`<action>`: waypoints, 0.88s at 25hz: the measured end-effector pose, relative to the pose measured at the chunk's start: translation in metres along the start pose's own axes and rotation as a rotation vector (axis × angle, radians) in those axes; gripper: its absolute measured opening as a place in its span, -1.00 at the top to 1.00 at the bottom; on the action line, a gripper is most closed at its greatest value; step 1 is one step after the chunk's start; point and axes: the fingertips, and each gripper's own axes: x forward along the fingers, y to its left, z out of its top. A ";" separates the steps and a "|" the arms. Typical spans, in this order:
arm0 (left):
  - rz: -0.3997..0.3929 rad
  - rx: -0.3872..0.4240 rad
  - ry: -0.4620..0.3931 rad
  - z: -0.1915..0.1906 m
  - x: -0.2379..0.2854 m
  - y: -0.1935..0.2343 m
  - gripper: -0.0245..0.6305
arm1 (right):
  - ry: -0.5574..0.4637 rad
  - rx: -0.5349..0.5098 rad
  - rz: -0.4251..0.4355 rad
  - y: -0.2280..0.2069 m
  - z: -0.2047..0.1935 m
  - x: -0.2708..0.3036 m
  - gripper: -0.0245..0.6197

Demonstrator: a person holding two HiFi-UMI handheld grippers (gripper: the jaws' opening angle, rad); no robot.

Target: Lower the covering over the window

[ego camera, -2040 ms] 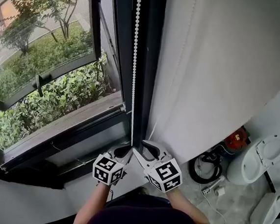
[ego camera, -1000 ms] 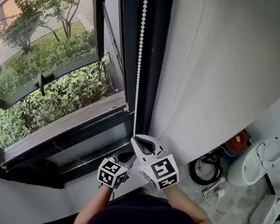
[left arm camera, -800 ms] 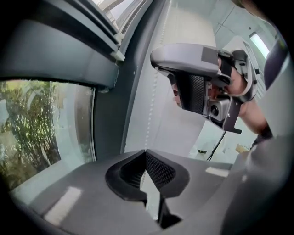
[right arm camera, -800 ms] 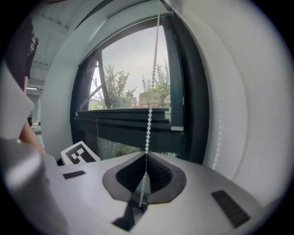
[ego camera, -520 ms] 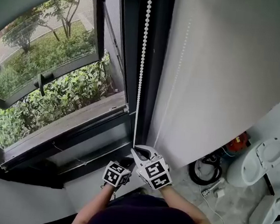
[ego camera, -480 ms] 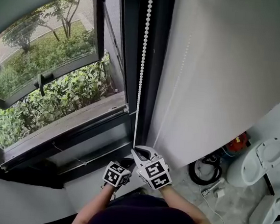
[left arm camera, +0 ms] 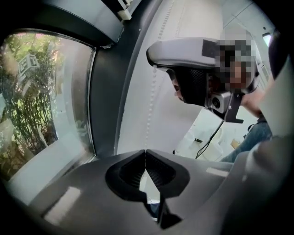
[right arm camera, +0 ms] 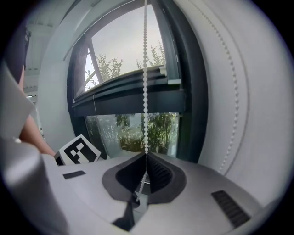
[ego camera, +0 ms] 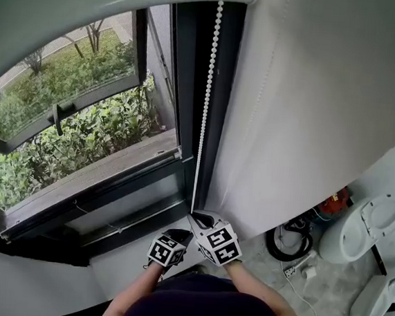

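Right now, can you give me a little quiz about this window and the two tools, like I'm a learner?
1. Pick one: what is the right tool shut on?
A. the bead chain
B. a window handle
C. a cloth
2. True or false: the left tool is gripping the bead chain too.
3. Fill the gap: outside the window you can see green ____.

Key:
1. A.
2. False. Its jaws are shut with nothing between them.
3. plants.
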 end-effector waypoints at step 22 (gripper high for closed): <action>0.071 0.269 -0.626 0.227 -0.169 -0.046 0.70 | -0.022 0.003 -0.016 -0.006 0.004 0.001 0.88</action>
